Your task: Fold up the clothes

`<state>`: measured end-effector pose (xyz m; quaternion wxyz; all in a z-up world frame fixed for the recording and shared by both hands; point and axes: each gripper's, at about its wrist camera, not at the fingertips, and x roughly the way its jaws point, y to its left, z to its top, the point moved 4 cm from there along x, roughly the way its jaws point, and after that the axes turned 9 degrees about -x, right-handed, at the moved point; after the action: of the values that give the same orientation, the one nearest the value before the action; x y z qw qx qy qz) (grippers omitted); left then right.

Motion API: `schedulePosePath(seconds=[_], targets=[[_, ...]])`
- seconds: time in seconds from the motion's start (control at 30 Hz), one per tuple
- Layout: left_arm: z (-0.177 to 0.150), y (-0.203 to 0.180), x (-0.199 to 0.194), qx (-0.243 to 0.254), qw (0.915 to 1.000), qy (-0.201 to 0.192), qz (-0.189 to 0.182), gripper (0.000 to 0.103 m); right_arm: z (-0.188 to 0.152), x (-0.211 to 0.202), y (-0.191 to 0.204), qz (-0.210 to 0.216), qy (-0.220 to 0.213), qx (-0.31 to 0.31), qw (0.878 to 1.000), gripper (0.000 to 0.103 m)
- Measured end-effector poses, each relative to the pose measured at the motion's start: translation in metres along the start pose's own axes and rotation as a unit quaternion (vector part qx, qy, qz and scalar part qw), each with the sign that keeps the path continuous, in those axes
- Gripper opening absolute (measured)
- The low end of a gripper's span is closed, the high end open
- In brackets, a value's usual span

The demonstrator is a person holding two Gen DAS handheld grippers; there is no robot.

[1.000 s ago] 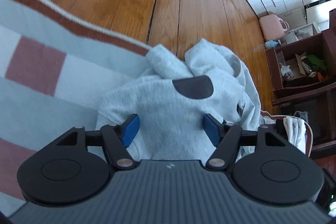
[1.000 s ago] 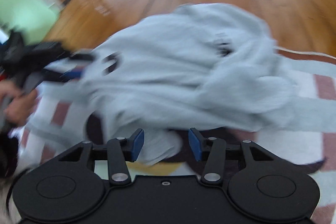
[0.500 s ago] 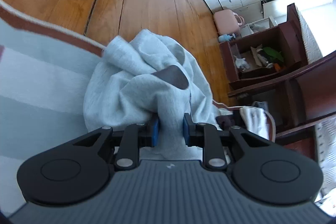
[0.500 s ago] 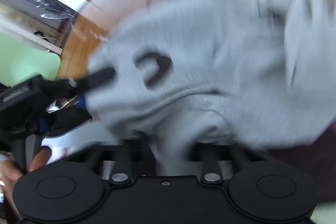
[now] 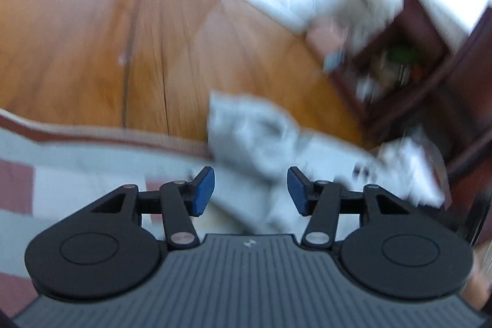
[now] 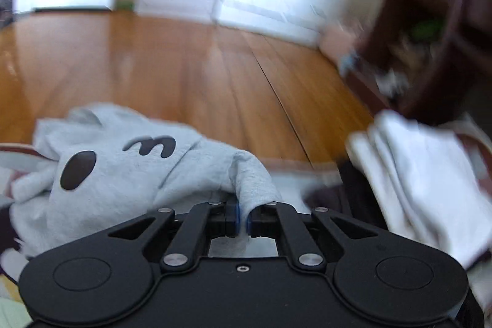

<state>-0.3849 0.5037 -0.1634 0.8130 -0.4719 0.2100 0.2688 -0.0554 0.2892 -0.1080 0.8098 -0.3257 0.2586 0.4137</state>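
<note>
Pinching a fold of the grey hoodie (image 6: 129, 174), the right gripper (image 6: 243, 219) is clenched on cloth; the left gripper (image 5: 250, 189) is opening, nothing pressed between its pads. The hoodie lies crumpled at the rug's (image 5: 77, 165) edge by the floor (image 6: 184, 66). Best spread it flat first. No writing is readable.

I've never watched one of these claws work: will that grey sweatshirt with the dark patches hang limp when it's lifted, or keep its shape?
Probably limp: the grey sweatshirt peaks into a soft fold where the right claw pinches it, and the rest lies slumped. It looks thick, so likely weighty enough to drag. One pinch should hardly slip, but the rest would dangle.
</note>
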Motion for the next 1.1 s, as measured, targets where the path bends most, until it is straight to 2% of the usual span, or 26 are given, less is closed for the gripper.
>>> schedulePosePath(seconds=[0.1, 0.2, 0.3, 0.33, 0.4, 0.43, 0.47, 0.53, 0.6, 0.63, 0.67, 0.7, 0.77, 0.87, 1.03, 1.1], targets=[[-0.023, -0.022, 0.03, 0.057, 0.9975, 0.036, 0.018, 0.052, -0.022, 0.012, -0.014, 0.032, 0.021, 0.054, 0.998, 0.005], [-0.044, -0.042, 0.058, 0.115, 0.9905, 0.065, 0.039, 0.055, -0.031, 0.014, -0.005, 0.033, 0.031, 0.051, 0.998, 0.005], [-0.046, -0.054, 0.069, 0.169, 0.9815, 0.042, 0.079, 0.064, -0.033, 0.017, -0.002, 0.036, 0.034, 0.035, 0.998, 0.006], [-0.045, -0.054, 0.071, 0.172, 0.9805, 0.035, 0.088, 0.068, -0.034, 0.018, -0.003, 0.038, 0.037, 0.032, 0.998, 0.006], [-0.041, -0.051, 0.079, 0.15, 0.9829, 0.038, 0.1, 0.069, -0.035, 0.021, -0.005, 0.043, 0.043, 0.026, 0.998, 0.008], [-0.039, -0.05, 0.084, 0.135, 0.9849, 0.053, 0.095, 0.066, -0.036, 0.023, -0.006, 0.046, 0.049, 0.028, 0.997, 0.016], [-0.037, -0.05, 0.089, 0.12, 0.9864, 0.067, 0.09, 0.047, -0.036, 0.026, -0.008, 0.047, 0.058, 0.035, 0.997, 0.028], [-0.033, -0.051, 0.098, 0.104, 0.9868, 0.089, 0.086, 0.018, -0.039, 0.033, -0.01, 0.043, 0.078, 0.05, 0.995, 0.042], [-0.031, -0.065, 0.101, 0.164, 0.9774, 0.07, 0.114, 0.014, -0.042, 0.036, -0.014, 0.049, 0.092, 0.062, 0.993, 0.044], [-0.031, -0.073, 0.099, 0.192, 0.9718, 0.056, 0.125, 0.013, -0.044, 0.038, -0.014, 0.067, 0.096, 0.061, 0.991, 0.043], [-0.031, -0.081, 0.097, 0.214, 0.9668, 0.041, 0.133, 0.011, -0.045, 0.039, -0.014, 0.084, 0.101, 0.06, 0.99, 0.034], [-0.03, -0.085, 0.094, 0.222, 0.9649, 0.026, 0.137, 0.01, -0.047, 0.039, -0.013, 0.096, 0.101, 0.056, 0.989, 0.003], [-0.027, -0.09, 0.086, 0.229, 0.9611, -0.006, 0.154, 0.009, -0.048, 0.033, -0.01, 0.104, 0.092, 0.04, 0.989, 0.003], [-0.014, -0.093, 0.07, 0.248, 0.945, -0.075, 0.2, 0.009, -0.046, 0.027, -0.011, 0.085, 0.077, 0.026, 0.993, 0.003], [0.029, -0.077, 0.018, 0.222, 0.9265, -0.177, 0.247, 0.008, -0.039, 0.016, -0.017, 0.043, 0.049, 0.012, 0.998, 0.002], [0.043, -0.064, -0.003, 0.2, 0.9227, -0.206, 0.258, 0.008, -0.034, 0.014, -0.022, 0.033, 0.041, 0.013, 0.999, 0.002]])
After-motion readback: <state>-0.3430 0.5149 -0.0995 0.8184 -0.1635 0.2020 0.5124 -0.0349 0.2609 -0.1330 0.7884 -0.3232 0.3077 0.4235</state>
